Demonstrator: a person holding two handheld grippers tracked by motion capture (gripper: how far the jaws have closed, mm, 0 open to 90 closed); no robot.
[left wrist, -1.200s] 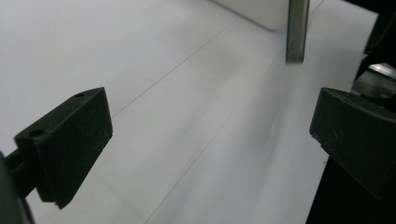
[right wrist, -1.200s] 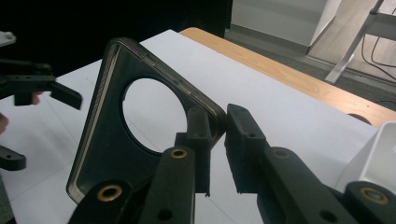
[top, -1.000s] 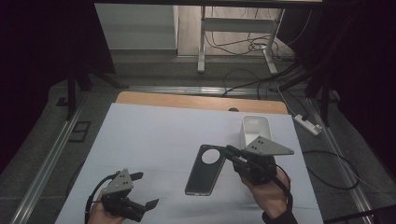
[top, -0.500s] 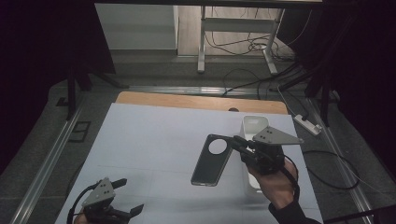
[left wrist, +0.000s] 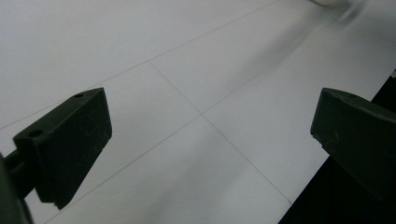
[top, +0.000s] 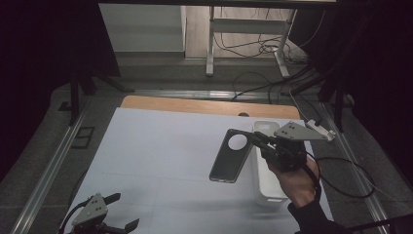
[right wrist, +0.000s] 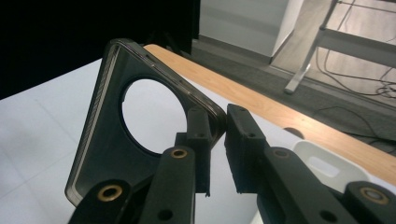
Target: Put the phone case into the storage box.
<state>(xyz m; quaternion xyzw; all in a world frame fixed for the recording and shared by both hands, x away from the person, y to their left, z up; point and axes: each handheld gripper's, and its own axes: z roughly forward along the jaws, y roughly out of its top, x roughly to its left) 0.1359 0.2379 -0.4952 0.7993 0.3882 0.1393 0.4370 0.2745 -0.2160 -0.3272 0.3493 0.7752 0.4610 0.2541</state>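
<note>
High view has my right gripper lifted over the right half of the white surface, its fingers clamped on the top corner of a dark phone case that hangs tilted in the air, round camera hole uppermost. Just beside and partly under that hand lies a white tray, its long side running close to the surface's right edge; my hand and the grey plate cover much of it. Left of the case the sheet lies open all the way to the metal rail, and a wooden strip borders the far edge. My left gripper sits at the near left corner, cut off by the bottom of the frame, fingers spread apart with bare sheet between them. Left gripper view shows that same wide gap over faint crease lines, with the sheet's edge and dark floor just under the one finger. Right gripper view shows the case's rim pinched between both fingers, its lower end hidden behind them.
</note>
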